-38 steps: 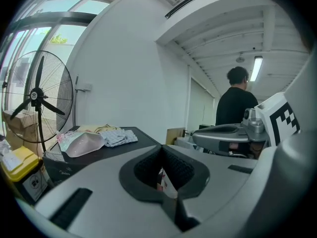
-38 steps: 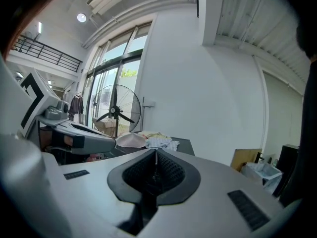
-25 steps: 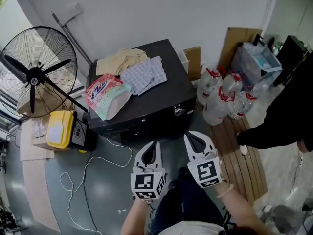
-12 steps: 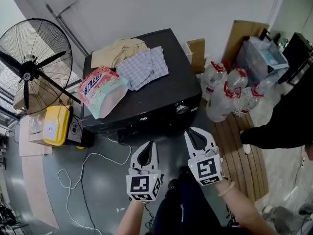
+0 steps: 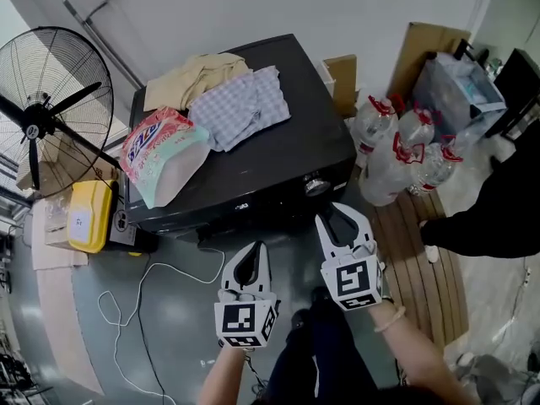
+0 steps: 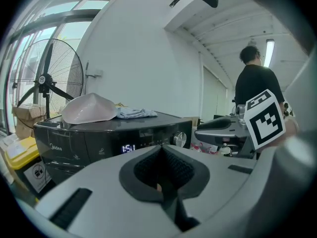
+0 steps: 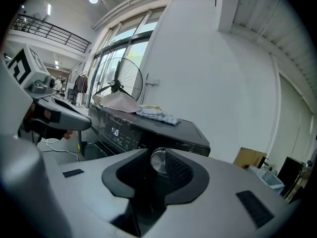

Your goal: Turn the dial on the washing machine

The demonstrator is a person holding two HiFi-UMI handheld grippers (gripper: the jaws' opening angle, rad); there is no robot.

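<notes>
Now: a person is bringing the right tongs (image 5: 341, 216) up to the washing machine (image 5: 295, 146), whose silver dial (image 5: 316, 186) is sitting on the front panel, close to the machine's front right corner.
Right tongs: the jaws have just been opening and are standing partly apart, pinching nothing. In the right gripper view the dial (image 7: 159, 161) is showing in the gap between them, ahead of the pads and untouched.
Left tongs: the left tongs (image 5: 251, 251) are hanging empty with jaws together, further left along the machine's front edge, facing the lit display (image 6: 129, 148).
Dial and tongs: in the head view the dial is lying just beyond the right tips, near but apart, and off to the right of the left tongs.
Step in hand: judging by the line-up, the approach is under way and the grasp is not yet made.
Doing it well: the jaws are probably needing to spread wider than the knob's rim before going on. The tongs should be travelling straight along the dial's axis, so both pads are landing on opposite sides of the rim. They should then be closing firmly and rolling about that axis rather than sweeping sideways.
Risk: a shallow or off-centre bite is likely to be slipping on the smooth metal.
On top: clothes (image 5: 239, 108) and a detergent bag (image 5: 160, 154) are lying on the lid, away from the panel.
</notes>
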